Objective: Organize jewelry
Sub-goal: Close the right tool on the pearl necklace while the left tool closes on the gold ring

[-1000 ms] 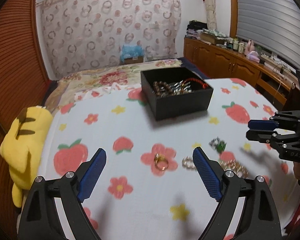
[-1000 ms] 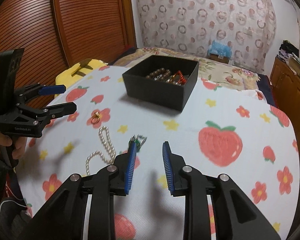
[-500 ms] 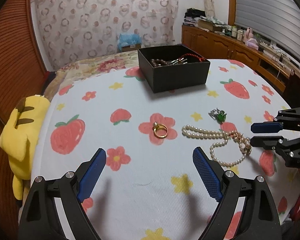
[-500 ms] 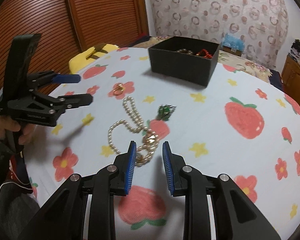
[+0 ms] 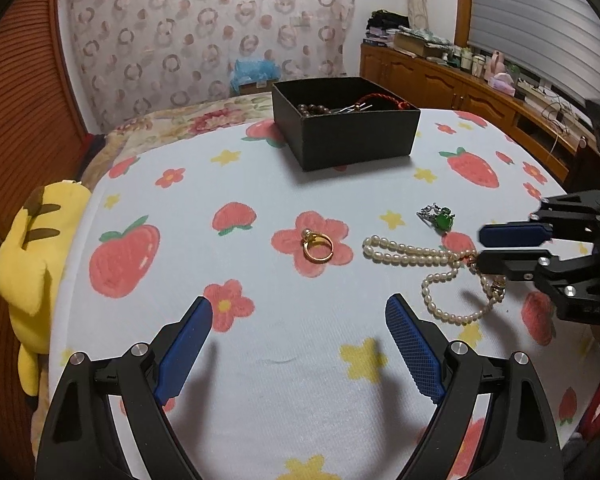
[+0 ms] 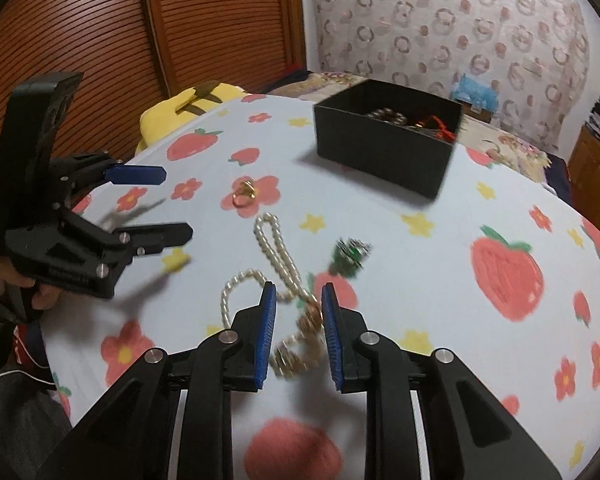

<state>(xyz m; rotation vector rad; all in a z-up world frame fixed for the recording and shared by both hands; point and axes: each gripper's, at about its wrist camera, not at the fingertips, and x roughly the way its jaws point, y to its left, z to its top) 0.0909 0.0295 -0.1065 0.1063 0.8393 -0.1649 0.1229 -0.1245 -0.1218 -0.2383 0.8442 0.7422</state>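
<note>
where the strawberry-print cloth (image 5: 268, 400) curves toward its near edge, we hold the left gripper (image 5: 298, 344) with its jaws spread wide and nothing between the blue pads. our right gripper (image 6: 298, 332) sits low over the near right part of the cloth, its jaws narrowed but not pressed together, and they have just been closing in around the gold clasp end of the pearl necklace (image 6: 276, 252); we see the clasp lying between the pads, not yet pinched. the necklace (image 5: 416, 256) is a strand of small cream pearls, looped back on itself and flat on the cloth. just beyond it lies a small green-stone piece (image 5: 440, 218) with silvery metal, slightly blurred in the right view. left of the pearls, a gold ring (image 5: 318, 246) rests on a pink flower print near the middle of the cloth. farther back, near the far edge, stands an open black box (image 5: 356, 140) holding dark beads and a red cord. a yellow plush toy (image 5: 32, 256) hangs at the left edge.
</note>
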